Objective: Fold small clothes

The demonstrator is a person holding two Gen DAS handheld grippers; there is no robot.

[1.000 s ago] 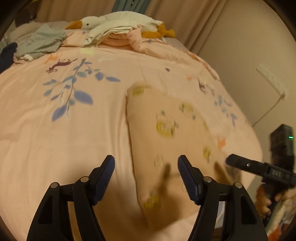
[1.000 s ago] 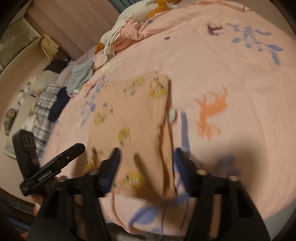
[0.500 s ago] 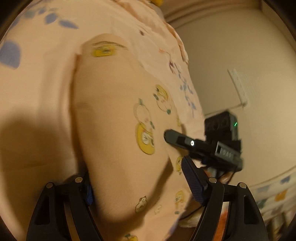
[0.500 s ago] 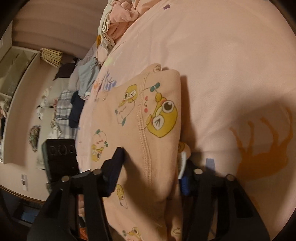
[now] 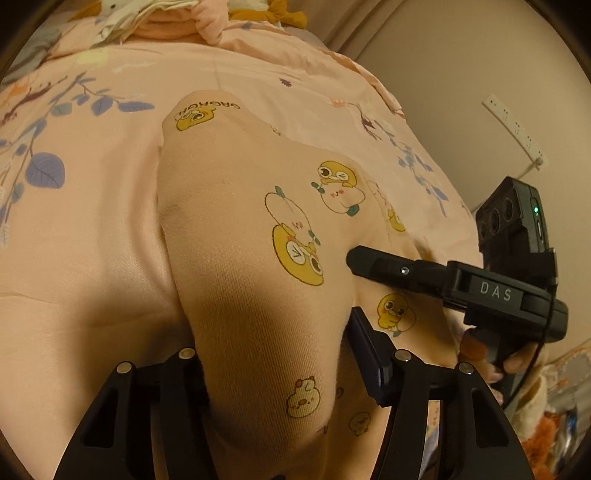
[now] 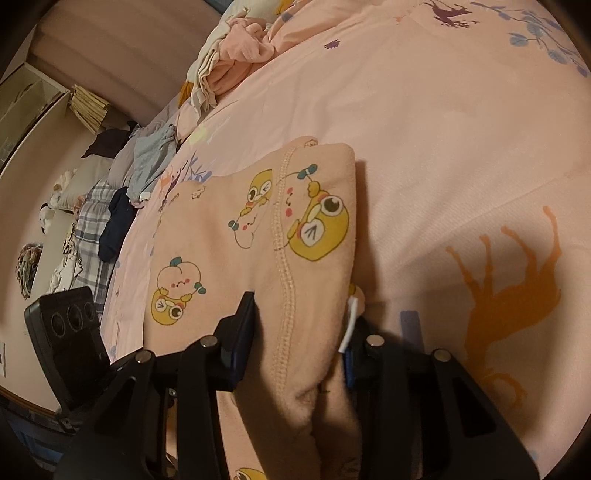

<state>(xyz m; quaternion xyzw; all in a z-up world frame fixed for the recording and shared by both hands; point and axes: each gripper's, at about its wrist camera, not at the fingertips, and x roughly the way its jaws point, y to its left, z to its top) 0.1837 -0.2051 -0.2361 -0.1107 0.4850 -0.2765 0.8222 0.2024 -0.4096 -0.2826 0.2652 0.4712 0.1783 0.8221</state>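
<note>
Left wrist view: my left gripper [image 5: 273, 376] has come down from above the bedspread [image 5: 92, 258] onto the near edge of the folded peach garment [image 5: 240, 206], which lies at centre frame and runs toward 12 o'clock. Its jaws are closing, with a bulge of fabric between them; I cannot tell whether the pads press yet. My right gripper [image 5: 354, 258] enters from 3 o'clock. Count: 1 garment in hand, 2 grippers, 1 clothes pile [image 5: 159, 22] at 12 o'clock.

Right wrist view: my right gripper [image 6: 299, 336] has likewise dropped onto the same garment [image 6: 221, 229], and its closing jaws pinch the seamed edge. Both near corners are being taken, so the next fold can likely begin. Count: 1 heap of unfolded clothes [image 6: 147, 166] at 10 o'clock.
</note>
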